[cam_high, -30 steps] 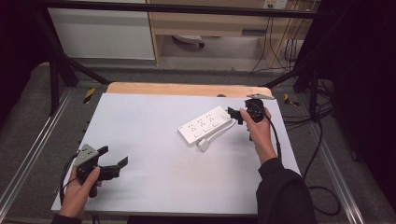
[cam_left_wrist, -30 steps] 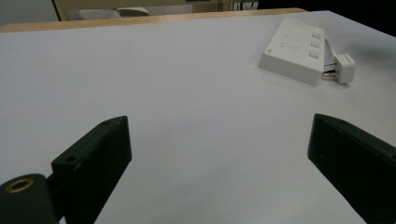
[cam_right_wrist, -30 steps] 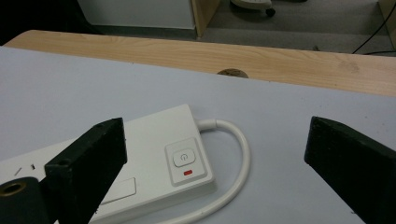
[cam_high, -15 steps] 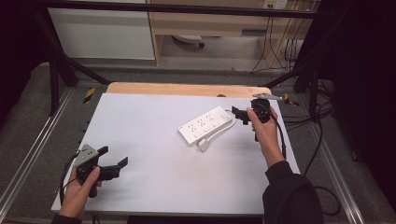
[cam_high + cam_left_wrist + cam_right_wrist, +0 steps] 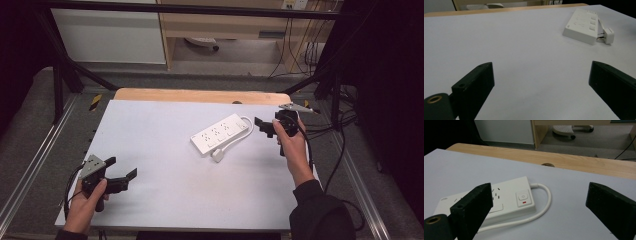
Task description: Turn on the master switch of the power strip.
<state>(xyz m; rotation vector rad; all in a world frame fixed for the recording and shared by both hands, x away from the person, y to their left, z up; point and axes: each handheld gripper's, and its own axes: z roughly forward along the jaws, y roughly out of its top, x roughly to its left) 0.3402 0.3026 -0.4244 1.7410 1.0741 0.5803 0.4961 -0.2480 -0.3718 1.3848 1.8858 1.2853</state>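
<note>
Left gripper (image 5: 120, 175) sits at the near-left corner of the white table (image 5: 165, 200), jaws spread wide, holding nothing, pointed across the table toward the strip. Idle by the look of it.

Power strip (image 5: 221, 134) lies mid-table, slightly right of centre and toward the far edge, angled with its switch end to the far right. Its white cord (image 5: 544, 205) loops out of the switch end and runs back along the near side to the plug (image 5: 608, 35), which lies just beside the strip's near edge, not plugged into any socket.

Right gripper (image 5: 267, 126) hovers just right of the strip's switch end, jaws wide apart, empty. In the right gripper view the rocker switch (image 5: 523, 196) and cord loop sit between the jaws, farther off.

Step, as I read it: approach phase, right side lining up on the switch end or the cord; no contact yet. Next move probably needs the right gripper to come down and close on the cord or the strip body, and the left to come in and steady the strip, since it looks light enough to slide.

Writing: a small grey mark on the strip's left end, too small to read. Switch has a power symbol and a red bar.
</note>
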